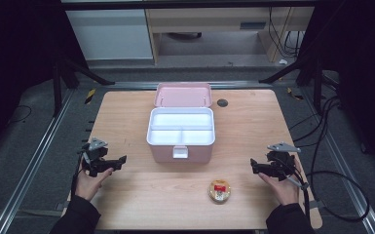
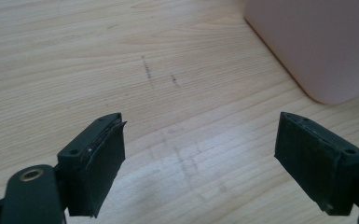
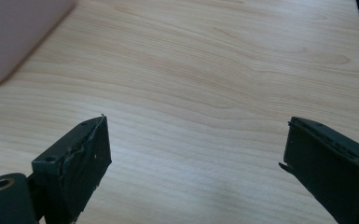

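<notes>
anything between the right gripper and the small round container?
Nothing: in the high view, bare wooden table separates the right gripper from the small round yellowish container with a red label.

In the left gripper view the pink box is cut off by the top and right edges, a blurred corner. In the right gripper view it is a soft blur at the top left. The label on the small round container is too small to read.
</notes>
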Action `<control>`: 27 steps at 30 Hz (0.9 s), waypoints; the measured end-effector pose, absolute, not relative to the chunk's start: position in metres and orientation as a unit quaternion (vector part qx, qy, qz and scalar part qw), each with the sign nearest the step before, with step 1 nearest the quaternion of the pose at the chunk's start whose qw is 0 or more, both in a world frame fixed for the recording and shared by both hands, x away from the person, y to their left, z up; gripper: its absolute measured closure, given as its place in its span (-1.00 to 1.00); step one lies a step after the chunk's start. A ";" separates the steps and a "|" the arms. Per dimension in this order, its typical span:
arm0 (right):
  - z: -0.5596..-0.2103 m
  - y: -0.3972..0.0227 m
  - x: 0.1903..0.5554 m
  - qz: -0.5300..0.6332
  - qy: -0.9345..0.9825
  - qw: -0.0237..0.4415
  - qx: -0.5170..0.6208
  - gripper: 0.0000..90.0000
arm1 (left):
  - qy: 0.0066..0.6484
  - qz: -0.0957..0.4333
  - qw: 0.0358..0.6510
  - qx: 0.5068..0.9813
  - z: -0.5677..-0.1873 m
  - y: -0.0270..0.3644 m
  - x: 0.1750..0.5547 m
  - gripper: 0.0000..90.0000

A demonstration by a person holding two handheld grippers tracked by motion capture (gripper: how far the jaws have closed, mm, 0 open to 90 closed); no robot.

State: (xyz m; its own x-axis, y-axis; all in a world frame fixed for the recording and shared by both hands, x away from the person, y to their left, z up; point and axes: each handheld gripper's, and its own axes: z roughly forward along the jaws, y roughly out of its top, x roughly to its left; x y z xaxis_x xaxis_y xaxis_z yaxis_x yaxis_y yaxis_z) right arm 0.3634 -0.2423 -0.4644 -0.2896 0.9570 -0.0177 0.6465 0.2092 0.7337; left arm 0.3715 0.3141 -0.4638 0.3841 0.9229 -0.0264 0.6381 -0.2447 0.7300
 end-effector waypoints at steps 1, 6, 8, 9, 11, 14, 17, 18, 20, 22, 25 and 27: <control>-0.461 -0.240 0.361 0.320 0.739 0.244 0.540 -0.82 | 0.513 0.206 0.339 0.762 -0.462 0.312 0.370 -0.63; -0.448 -0.222 0.350 0.322 0.753 0.237 0.523 -0.83 | 0.507 0.183 0.338 0.771 -0.463 0.303 0.361 -0.63; -0.447 -0.217 0.347 0.323 0.756 0.234 0.520 -0.83 | 0.508 0.181 0.337 0.772 -0.463 0.303 0.360 -0.63; -0.445 -0.208 0.344 0.323 0.766 0.221 0.510 -0.83 | 0.510 0.181 0.340 0.769 -0.463 0.305 0.358 -0.63; -0.444 -0.203 0.343 0.319 0.772 0.217 0.506 -0.83 | 0.512 0.185 0.339 0.767 -0.463 0.306 0.357 -0.62; -0.441 -0.183 0.336 0.312 0.791 0.200 0.486 -0.82 | 0.514 0.194 0.330 0.768 -0.463 0.307 0.356 -0.59; -0.440 -0.170 0.330 0.308 0.806 0.183 0.472 -0.82 | 0.510 0.208 0.314 0.774 -0.464 0.303 0.356 -0.59; -0.441 -0.166 0.329 0.308 0.809 0.177 0.468 -0.81 | 0.507 0.212 0.307 0.777 -0.464 0.302 0.356 -0.59; -0.442 -0.163 0.329 0.305 0.812 0.173 0.467 -0.81 | 0.504 0.217 0.299 0.781 -0.465 0.300 0.357 -0.59; -0.447 -0.152 0.326 0.295 0.828 0.152 0.451 -0.79 | 0.505 0.215 0.296 0.782 -0.467 0.300 0.357 -0.59; -0.450 -0.145 0.323 0.291 0.836 0.139 0.443 -0.79 | 0.503 0.215 0.295 0.784 -0.467 0.299 0.357 -0.59; -0.455 -0.135 0.321 0.278 0.847 0.129 0.435 -0.80 | 0.503 0.215 0.293 0.784 -0.467 0.299 0.357 -0.59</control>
State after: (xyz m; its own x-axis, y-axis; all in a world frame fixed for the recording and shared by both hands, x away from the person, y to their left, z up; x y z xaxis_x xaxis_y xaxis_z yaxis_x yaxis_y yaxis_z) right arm 0.3207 -0.1350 -0.4551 -0.5890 0.8078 0.0229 0.6640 0.4676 0.5835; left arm 0.3567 0.2991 -0.4672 0.4010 0.9151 0.0429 0.6624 -0.3220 0.6764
